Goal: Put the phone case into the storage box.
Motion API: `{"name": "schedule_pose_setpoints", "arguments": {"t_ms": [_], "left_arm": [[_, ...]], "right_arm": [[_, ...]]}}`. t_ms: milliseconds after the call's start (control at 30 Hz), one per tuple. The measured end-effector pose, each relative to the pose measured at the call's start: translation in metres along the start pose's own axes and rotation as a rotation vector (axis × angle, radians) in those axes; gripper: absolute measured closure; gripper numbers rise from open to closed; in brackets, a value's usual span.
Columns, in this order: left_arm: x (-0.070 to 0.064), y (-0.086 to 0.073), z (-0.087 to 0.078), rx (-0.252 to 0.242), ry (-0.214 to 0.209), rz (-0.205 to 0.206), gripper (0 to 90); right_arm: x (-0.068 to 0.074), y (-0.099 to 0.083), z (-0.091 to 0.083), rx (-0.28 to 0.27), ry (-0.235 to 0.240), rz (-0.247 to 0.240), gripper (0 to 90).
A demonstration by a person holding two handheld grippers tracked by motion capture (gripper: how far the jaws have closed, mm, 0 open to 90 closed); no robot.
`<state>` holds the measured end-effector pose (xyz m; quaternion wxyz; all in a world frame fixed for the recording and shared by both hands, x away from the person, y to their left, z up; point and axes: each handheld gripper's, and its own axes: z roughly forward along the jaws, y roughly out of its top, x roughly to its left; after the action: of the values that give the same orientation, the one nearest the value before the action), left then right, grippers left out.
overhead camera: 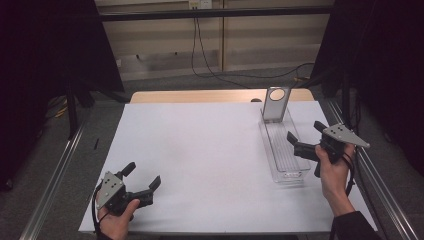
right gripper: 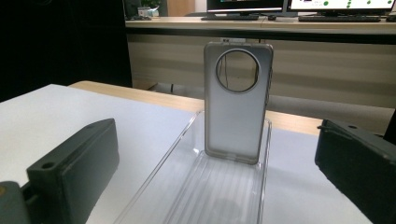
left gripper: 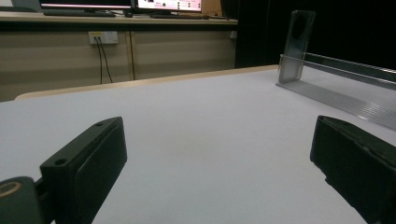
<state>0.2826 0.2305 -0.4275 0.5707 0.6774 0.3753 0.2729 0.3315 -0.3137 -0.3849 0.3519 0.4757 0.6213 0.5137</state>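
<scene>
1. Left gripper [overhead camera: 142, 176] sits low over the white table [overhead camera: 200, 150], jaws spread wide and holding nothing; bare surface lies between them.
2. Right gripper [overhead camera: 306, 136] hovers at the near end of the clear tray [overhead camera: 285, 172], jaws wide apart too, empty.
3. Straight ahead, centred between the right jaws, the phone case [right gripper: 238, 102] stands upright at the tray's far end, round camera cutout on top.
4. It looks light, thin and glossy, so likely slippery and easy to tip. Best bet: pinch the long side edges, mid-height, gently.
</scene>
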Motion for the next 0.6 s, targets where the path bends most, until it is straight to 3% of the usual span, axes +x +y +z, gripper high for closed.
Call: {"name": "schedule_pose_setpoints", "arguments": {"t_ms": [67,267,600], "left_arm": [[0.000,0.000,0.000,-0.002,0.001,-0.006,3.8],[0.000,0.000,0.000,-0.005,0.000,-0.011,3.8],[0.001,0.000,-0.002,-0.006,0.004,-0.001,3.8]], "right_arm": [[0.001,-0.003,-0.004,0.011,0.003,0.000,0.0],[0.004,-0.009,-0.018,-0.027,0.026,0.011,0.0],[0.007,-0.023,-0.042,-0.050,0.020,0.005,0.0]]}}
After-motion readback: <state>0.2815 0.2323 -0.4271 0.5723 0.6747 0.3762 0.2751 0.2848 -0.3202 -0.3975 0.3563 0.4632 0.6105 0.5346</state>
